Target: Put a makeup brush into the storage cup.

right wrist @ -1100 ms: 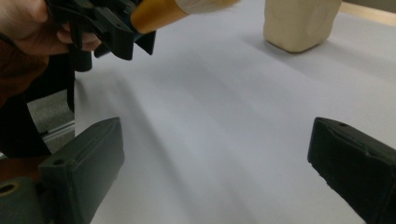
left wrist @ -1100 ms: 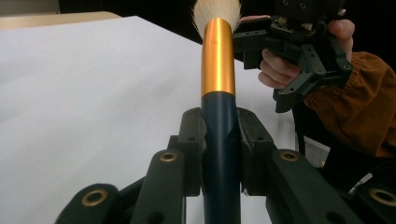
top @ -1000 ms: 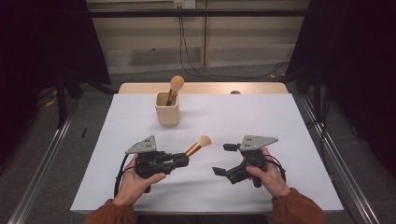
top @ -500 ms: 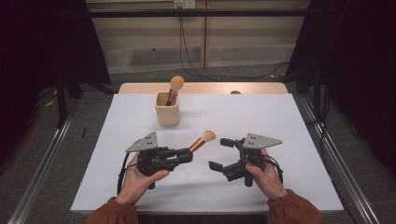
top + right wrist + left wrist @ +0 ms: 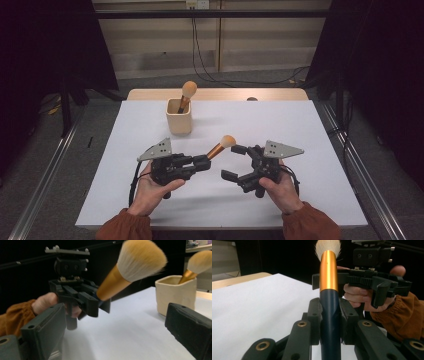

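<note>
Brush [image 5: 220, 147] clamped by dark handle in left gripper [image 5: 202, 163], jaws closed on it, lifted over table [image 5: 310, 130], carried rightward since 1 s ago; right gripper [image 5: 234, 162] jaws wide, empty, now closer.

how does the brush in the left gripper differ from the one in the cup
The held brush is clamped by its dark handle in the left gripper, lifted off the table and slanting toward the open right gripper. The other brush stands head-up in the beige cup, touched by neither gripper. Both have pale bristles and a gold ferrule.
</note>
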Available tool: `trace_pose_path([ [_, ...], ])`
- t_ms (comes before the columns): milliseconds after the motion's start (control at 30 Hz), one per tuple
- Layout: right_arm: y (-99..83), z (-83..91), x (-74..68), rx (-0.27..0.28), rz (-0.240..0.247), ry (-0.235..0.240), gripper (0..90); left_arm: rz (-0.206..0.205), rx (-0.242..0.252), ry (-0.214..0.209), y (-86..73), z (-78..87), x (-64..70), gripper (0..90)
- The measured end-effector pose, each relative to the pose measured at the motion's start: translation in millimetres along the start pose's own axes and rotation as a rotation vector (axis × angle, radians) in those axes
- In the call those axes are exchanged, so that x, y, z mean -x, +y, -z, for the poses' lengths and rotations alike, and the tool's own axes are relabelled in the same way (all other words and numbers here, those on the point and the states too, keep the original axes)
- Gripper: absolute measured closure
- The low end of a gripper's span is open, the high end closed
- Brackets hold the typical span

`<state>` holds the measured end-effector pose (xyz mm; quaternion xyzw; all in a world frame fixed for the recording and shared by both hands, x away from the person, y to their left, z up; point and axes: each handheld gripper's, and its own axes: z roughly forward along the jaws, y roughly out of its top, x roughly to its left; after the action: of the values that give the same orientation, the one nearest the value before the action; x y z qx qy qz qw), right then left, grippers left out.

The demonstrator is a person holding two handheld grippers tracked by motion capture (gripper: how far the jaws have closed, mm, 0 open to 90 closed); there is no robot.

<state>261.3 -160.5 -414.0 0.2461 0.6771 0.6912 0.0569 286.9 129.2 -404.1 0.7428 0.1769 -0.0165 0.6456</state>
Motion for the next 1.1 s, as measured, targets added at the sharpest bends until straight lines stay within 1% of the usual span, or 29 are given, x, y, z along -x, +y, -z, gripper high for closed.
trace_pose_path([
  [67, 1.7, -1.4, 0.0, 0.019, -0.012, 0.005, 3.0, 0.0, 0.004, -0.005, 0.3, -1.3, 0.2, 74.2],
  [200, 5.3, -3.8, 0.7, 0.04, -0.015, 0.008, 3.9, -0.004, 0.014, -0.012, 0.9, -2.3, 0.1, 74.2],
  [233, 6.0, -4.5, 0.6, 0.043, -0.017, 0.01, 4.9, -0.001, 0.018, -0.015, 1.0, -2.3, -0.1, 74.3],
  [267, 6.7, -4.9, 0.3, 0.046, -0.015, 0.008, 6.5, 0.012, 0.024, -0.027, 1.1, -2.3, -0.4, 74.3],
  [400, 8.4, -7.7, 0.7, 0.066, -0.03, 0.01, 9.6, 0.003, 0.028, -0.027, 2.1, -2.4, -1.3, 74.2],
  [433, 9.0, -8.3, 0.6, 0.072, -0.03, 0.008, 11.8, 0.002, 0.033, -0.027, 2.2, -2.8, -1.1, 74.2],
  [500, 10.3, -10.0, 1.7, 0.085, -0.042, 0.02, 17.3, 0.002, 0.04, -0.03, 2.5, -3.3, -1.0, 74.2],
  [600, 14.0, -13.4, 3.2, 0.09, -0.064, 0.021, 20.6, 0.001, 0.044, -0.027, 3.1, -3.8, -1.4, 74.3],
  [633, 15.5, -14.5, 3.8, 0.098, -0.066, 0.027, 24.2, 0.005, 0.05, -0.032, 3.1, -4.6, -1.7, 74.2],
  [733, 18.3, -17.4, 4.8, 0.114, -0.085, 0.039, 30.5, -0.001, 0.046, -0.028, 3.5, -5.6, -1.4, 74.2],
  [800, 18.1, -18.6, 5.1, 0.117, -0.087, 0.04, 35.7, -0.001, 0.053, -0.03, 3.9, -6.0, -0.9, 74.2],
  [867, 17.3, -19.1, 5.6, 0.112, -0.09, 0.034, 43.1, -0.003, 0.053, -0.028, 3.9, -5.9, -0.8, 74.2],
  [900, 16.9, -19.1, 6.0, 0.11, -0.085, 0.032, 44.8, -0.006, 0.049, -0.023, 3.9, -5.6, -0.8, 74.2],
  [933, 16.6, -19.1, 6.5, 0.108, -0.092, 0.034, 46.1, -0.007, 0.05, -0.029, 3.6, -5.8, -0.6, 74.3],
  [967, 16.4, -19.1, 6.8, 0.108, -0.097, 0.034, 48.2, -0.017, 0.048, -0.029, 3.6, -5.8, -0.3, 74.3],
  [1100, 15.6, -20.3, 6.4, 0.11, -0.115, 0.06, 54.4, -0.012, 0.05, -0.028, 3.8, -5.7, -0.9, 74.2],
])
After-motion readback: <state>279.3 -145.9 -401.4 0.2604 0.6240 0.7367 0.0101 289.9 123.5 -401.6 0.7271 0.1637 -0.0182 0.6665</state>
